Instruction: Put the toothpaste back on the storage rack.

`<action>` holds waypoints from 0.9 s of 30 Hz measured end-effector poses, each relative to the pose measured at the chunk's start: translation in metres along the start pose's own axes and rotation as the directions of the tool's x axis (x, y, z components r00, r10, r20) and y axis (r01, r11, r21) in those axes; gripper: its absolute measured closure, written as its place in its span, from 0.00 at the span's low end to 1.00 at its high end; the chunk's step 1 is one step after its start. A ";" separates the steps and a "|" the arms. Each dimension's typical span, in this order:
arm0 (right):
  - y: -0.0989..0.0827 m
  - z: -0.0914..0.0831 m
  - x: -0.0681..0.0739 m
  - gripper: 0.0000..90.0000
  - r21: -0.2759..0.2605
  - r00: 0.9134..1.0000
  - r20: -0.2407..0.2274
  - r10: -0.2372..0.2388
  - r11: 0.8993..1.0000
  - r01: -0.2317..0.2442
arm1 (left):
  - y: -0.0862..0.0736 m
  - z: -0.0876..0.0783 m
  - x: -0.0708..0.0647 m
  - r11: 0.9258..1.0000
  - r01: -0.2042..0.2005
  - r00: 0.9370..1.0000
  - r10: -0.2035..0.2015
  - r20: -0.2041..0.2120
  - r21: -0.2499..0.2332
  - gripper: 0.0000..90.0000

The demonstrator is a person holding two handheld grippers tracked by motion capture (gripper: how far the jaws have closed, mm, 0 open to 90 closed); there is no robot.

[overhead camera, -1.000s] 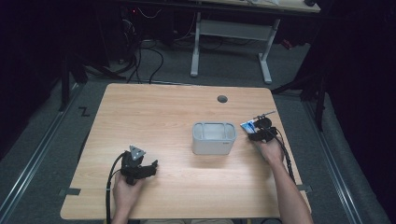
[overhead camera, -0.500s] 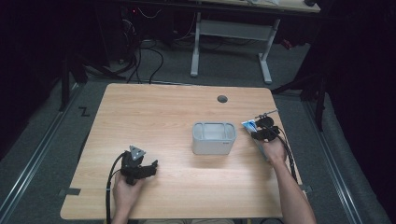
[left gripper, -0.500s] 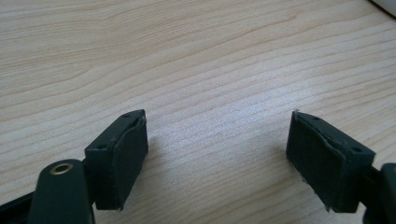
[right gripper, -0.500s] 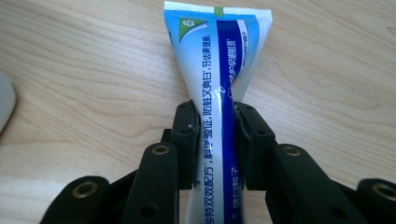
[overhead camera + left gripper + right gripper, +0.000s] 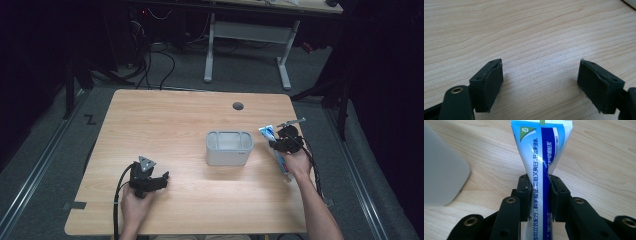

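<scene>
Right gripper point(image 5: 539, 192) view shows jaws pinching toothpaste tube point(image 5: 541, 157)

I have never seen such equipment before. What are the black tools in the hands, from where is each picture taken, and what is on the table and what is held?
A person sits at a wooden table and holds a hand-operated gripper in each hand; each one is a black clamp with two jaws. The high view looks down from above the person. The other two pictures come from small cameras riding on the grippers, looking along their jaws.

On the table stands a grey box, open at the top. The right gripper has just closed on a blue and white toothpaste tube, beside that box. The left gripper is open, with bare wood between its jaws. In the high view it rests near the table's front edge.
</scene>
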State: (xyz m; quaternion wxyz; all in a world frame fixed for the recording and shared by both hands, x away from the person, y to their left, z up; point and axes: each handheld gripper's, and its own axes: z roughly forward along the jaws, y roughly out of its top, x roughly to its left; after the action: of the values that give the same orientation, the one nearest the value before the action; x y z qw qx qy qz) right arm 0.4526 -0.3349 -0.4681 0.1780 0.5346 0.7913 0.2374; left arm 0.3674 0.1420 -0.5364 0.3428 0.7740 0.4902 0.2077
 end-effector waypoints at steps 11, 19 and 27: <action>-0.007 -0.016 0.002 0.82 -0.054 0.998 -0.070 0.006 0.999 -0.010 | 0.000 0.000 0.000 1.000 0.000 1.000 0.000 0.000 0.000 0.23; -0.008 -0.030 0.006 0.82 -0.109 0.994 -0.109 -0.002 0.994 -0.010 | 0.000 0.000 0.000 1.000 0.000 1.000 0.000 0.000 0.000 0.23; -0.011 -0.044 0.009 0.82 -0.169 0.989 -0.145 -0.010 0.986 -0.015 | 0.000 0.000 0.000 1.000 0.000 1.000 0.000 0.000 0.000 0.23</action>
State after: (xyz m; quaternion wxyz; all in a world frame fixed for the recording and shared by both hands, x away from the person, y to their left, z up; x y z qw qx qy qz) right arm 0.4171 -0.3379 -0.4383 0.1643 0.4999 0.7783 0.3424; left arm 0.3674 0.1420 -0.5364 0.3427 0.7739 0.4903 0.2078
